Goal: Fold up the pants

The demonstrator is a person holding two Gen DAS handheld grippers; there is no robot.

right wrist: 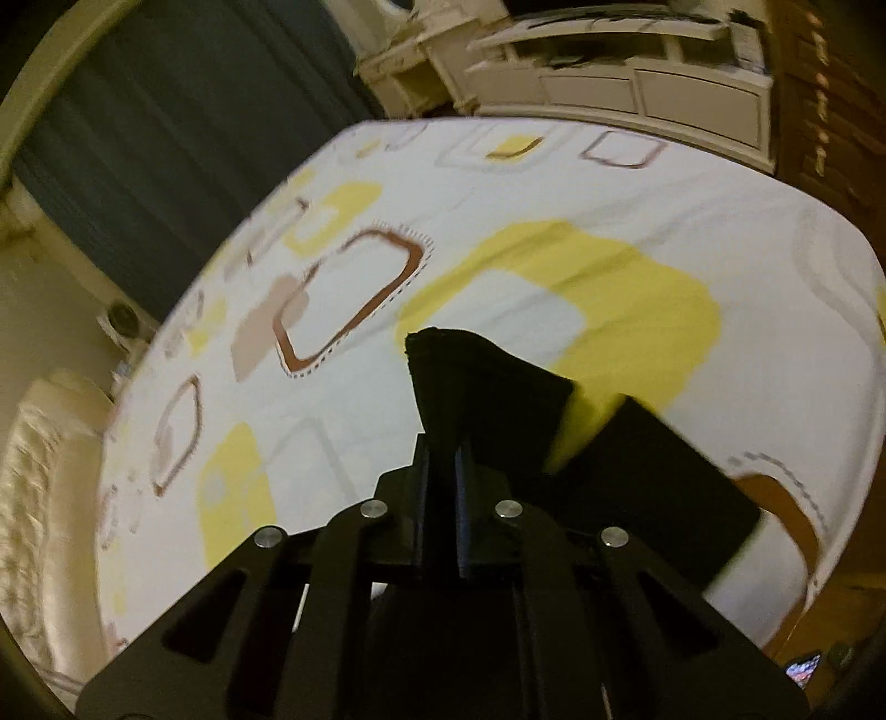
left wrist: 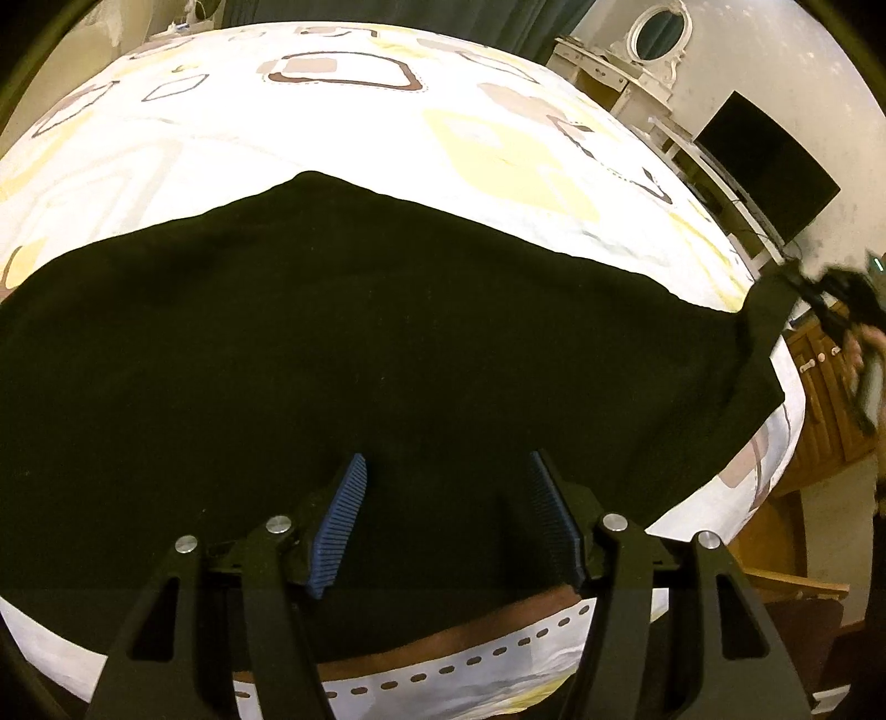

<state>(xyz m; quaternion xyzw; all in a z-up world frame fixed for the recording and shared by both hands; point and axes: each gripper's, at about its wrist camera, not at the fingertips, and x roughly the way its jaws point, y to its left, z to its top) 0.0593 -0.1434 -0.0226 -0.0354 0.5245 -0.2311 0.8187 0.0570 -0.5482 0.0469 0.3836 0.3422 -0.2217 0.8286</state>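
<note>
Black pants (left wrist: 387, 332) lie spread across a bed with a patterned white, yellow and brown sheet (left wrist: 332, 138). My left gripper (left wrist: 448, 471) hangs open just over the near part of the pants, its blue pads (left wrist: 340, 520) wide apart with only flat cloth below them. At the right edge, my right gripper (left wrist: 814, 293) pulls one end of the pants up off the bed. In the right wrist view, the right gripper (right wrist: 443, 448) is shut on a bunched fold of the black pants (right wrist: 482, 387), which sticks out past the fingertips above the sheet (right wrist: 609, 194).
A dark screen (left wrist: 769, 166) and a white dresser with an oval mirror (left wrist: 659, 33) stand beyond the bed's far right side. A wooden cabinet (left wrist: 830, 399) is to the right. Dark curtains (right wrist: 166, 138) and a white cabinet (right wrist: 637, 94) line the far wall.
</note>
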